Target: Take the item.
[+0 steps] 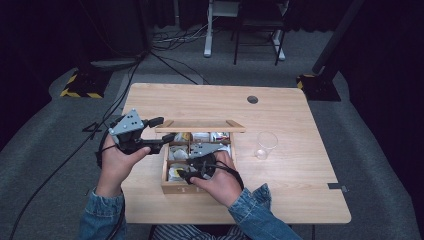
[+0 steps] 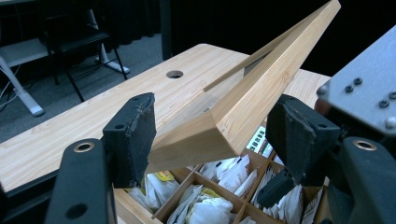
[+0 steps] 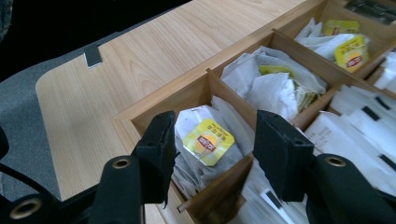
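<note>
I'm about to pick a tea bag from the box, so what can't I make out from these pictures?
- Near compartments of the box: high view, covered by the right hand and right tongs.
- Print on the yellow tag: right gripper view, too small to read.
- Lid hinges: left gripper view, hidden behind the lid.
- Cup contents: high view, too small to tell.
</note>
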Action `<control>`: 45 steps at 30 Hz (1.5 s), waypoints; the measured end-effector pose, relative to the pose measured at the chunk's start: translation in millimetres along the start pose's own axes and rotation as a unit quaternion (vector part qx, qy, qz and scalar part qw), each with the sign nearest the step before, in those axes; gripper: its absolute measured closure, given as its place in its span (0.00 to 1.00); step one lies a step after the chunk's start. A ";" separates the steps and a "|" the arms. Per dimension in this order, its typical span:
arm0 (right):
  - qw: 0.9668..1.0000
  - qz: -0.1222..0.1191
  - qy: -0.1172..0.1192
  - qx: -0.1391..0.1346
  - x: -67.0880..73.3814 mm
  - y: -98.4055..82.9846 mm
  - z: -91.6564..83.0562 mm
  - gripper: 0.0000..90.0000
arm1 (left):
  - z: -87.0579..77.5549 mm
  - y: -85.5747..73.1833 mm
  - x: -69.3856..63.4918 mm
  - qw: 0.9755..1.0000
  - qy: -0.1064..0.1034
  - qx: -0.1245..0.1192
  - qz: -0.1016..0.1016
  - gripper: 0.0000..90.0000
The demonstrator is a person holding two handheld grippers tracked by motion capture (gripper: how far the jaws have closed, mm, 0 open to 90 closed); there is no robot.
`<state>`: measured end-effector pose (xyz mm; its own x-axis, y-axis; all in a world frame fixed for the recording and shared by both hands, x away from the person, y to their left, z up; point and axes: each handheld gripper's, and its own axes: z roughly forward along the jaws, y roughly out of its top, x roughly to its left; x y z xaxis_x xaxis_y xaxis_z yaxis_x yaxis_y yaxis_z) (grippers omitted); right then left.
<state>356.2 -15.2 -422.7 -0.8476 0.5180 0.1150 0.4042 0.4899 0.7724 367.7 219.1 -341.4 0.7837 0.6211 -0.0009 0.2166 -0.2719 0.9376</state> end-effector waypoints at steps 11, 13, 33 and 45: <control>1.000 -0.003 0.011 0.015 5.6 1.3 14.3 0.55 | 0.1 -0.2 0.3 1.000 -0.002 0.000 -0.001 0.38; 1.000 -0.002 0.012 0.016 6.1 2.8 15.4 0.55 | 0.1 -0.2 0.2 1.000 -0.002 0.000 -0.001 0.38; 0.998 -0.007 0.032 0.058 2.9 5.0 39.6 0.60 | -0.2 -0.8 1.7 1.000 -0.005 -0.003 -0.004 0.38; 0.995 -0.058 0.008 0.081 4.9 8.0 40.3 0.73 | -0.1 -0.9 1.5 1.000 -0.005 -0.004 -0.007 0.38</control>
<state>369.1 19.5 -441.2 -0.8972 0.4397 0.0420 0.3518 0.6538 0.6699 368.6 220.4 -342.2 0.7861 0.6179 -0.0165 0.2229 -0.2584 0.9400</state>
